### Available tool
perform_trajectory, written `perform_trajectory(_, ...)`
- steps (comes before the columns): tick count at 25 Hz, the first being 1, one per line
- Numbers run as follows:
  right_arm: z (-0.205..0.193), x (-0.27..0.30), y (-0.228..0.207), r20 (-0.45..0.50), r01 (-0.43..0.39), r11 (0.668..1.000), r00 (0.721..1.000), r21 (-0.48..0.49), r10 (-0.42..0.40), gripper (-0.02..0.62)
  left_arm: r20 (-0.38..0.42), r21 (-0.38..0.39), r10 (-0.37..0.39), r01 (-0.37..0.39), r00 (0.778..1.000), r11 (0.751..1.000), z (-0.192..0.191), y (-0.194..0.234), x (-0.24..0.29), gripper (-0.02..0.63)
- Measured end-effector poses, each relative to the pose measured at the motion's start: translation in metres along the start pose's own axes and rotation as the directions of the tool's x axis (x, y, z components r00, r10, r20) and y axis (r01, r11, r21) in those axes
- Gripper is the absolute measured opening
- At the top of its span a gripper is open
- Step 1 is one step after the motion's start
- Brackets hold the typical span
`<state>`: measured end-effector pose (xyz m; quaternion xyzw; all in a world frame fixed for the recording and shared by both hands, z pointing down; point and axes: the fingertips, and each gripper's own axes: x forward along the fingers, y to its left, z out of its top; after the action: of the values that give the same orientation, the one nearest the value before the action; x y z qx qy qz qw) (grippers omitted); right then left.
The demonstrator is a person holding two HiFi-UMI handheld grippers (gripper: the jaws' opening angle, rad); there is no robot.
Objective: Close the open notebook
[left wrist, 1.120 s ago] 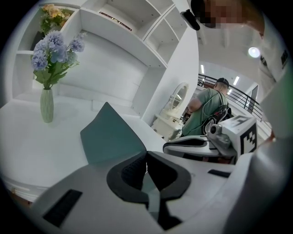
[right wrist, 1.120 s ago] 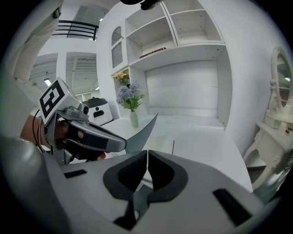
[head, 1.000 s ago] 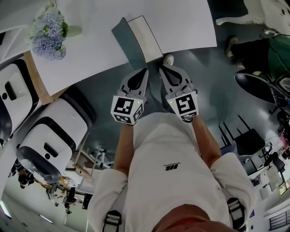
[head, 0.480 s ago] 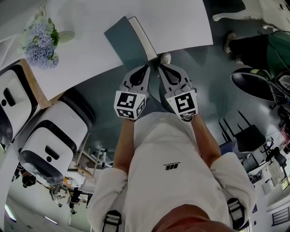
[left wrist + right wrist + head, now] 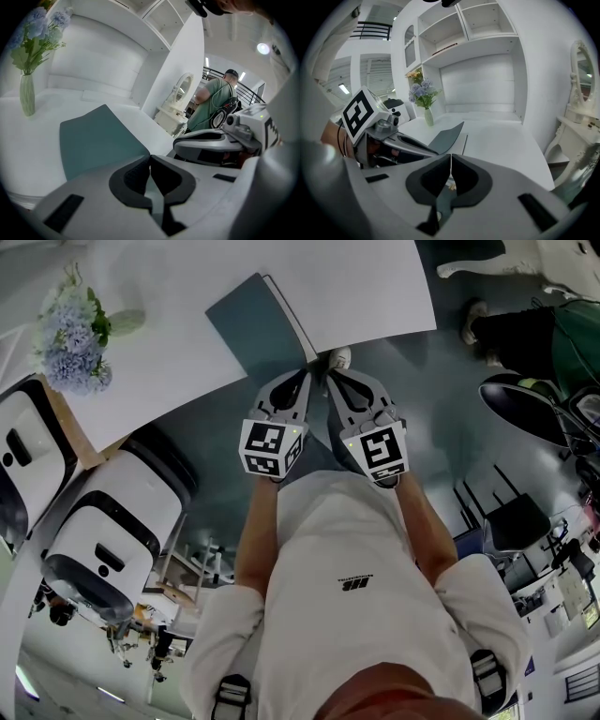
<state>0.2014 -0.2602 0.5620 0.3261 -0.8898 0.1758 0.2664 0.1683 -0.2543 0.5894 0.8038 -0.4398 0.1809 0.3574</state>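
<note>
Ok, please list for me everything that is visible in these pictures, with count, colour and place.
desk: one, white, ahead of the person
notebook: one, teal cover, open, at the desk's near edge
vase of flowers: one, pale vase, blue-purple blooms, on the desk, left of the notebook
shelves: several, white, above the desk
oval mirror: one, white frame, right of the desk
chair-like seats: two, white and black, beside the desk
bystander: one, green top, in the background
left gripper: one, grey, jaws together, empty
right gripper: one, grey, jaws together, empty
</note>
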Motion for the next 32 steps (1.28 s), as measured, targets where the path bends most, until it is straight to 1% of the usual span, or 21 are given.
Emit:
perform_trajectory(7,-0.007,0.0,-0.007,-0.012,0.002,1.0,1.0,0.009,-0.002,-0.003,-0.017,-0.008,0.005,-0.005,1.0,1.0,-0.006,0.001,0.013,0.0)
perform_trajectory(14,-0.01,-0.002,-0.012,-0.016,0.009,1.0,1.0,0.015,-0.009,-0.003,-0.035,0.003,0.011,-0.011,0.999,1.0,-0.011,0.001,0.024,0.0)
perform_trajectory(26,-0.011,-0.005,-0.015,-0.015,0.036,0.999,0.999,0.031,-0.036,-0.003,-0.067,0.004,-0.022,0.022,0.998,1.0,-0.016,0.0,0.031,0.0)
perform_trajectory(29,-0.013,-0.007,-0.017,-0.013,0.051,0.997,0.999,0.05,-0.05,-0.003,-0.061,0.012,-0.023,0.024,0.998,1.0,-0.015,0.0,0.026,0.0)
perform_trajectory(32,-0.016,-0.008,-0.019,-0.011,0.064,0.993,0.998,0.097,-0.063,-0.003,-0.052,0.022,-0.02,0.021,0.998,1.0,-0.012,0.002,0.02,0.0)
